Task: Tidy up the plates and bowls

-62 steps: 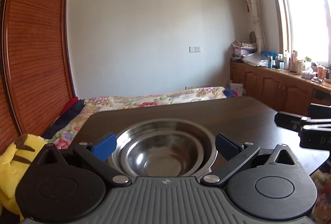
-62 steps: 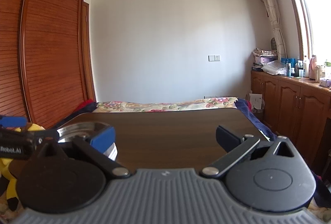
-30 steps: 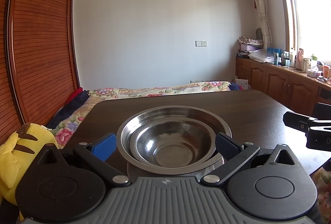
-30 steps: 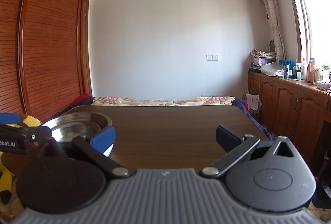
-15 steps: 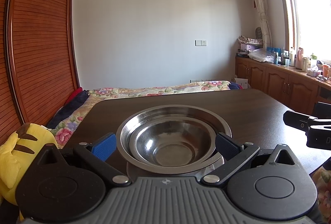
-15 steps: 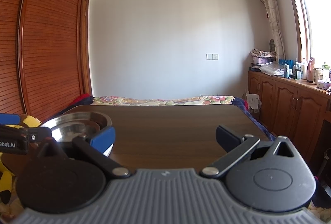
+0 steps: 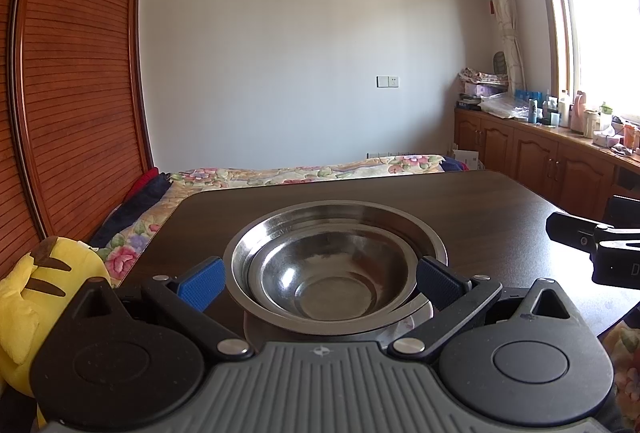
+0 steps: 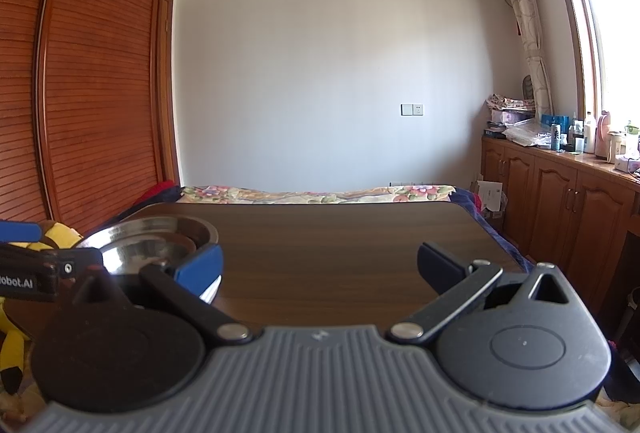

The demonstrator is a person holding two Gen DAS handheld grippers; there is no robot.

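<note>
A small steel bowl (image 7: pixel 332 273) sits nested in a wider steel bowl (image 7: pixel 424 233), and both rest on a white plate (image 7: pixel 412 321) on the dark wooden table (image 7: pixel 480 209). My left gripper (image 7: pixel 318 279) is open, its blue-padded fingers flanking the near side of the stack. In the right wrist view the same stack (image 8: pixel 152 237) stands at the left, with the left gripper (image 8: pixel 36 257) in front of it. My right gripper (image 8: pixel 320 265) is open over bare table, nothing between its fingers. It also shows at the right edge of the left wrist view as the right gripper (image 7: pixel 588 241).
A yellow plush toy (image 7: pixel 40 285) lies off the table's left edge. Beyond the table is a bed with a floral cover (image 7: pixel 304 171). A slatted wooden wardrobe (image 7: pixel 72 93) lines the left, and low cabinets (image 7: pixel 560 169) with bottles run along the right under the window.
Since two seconds ago the left gripper has risen and levelled, so more of the bowl stack shows. Over the last second neither gripper nor the stack has visibly moved.
</note>
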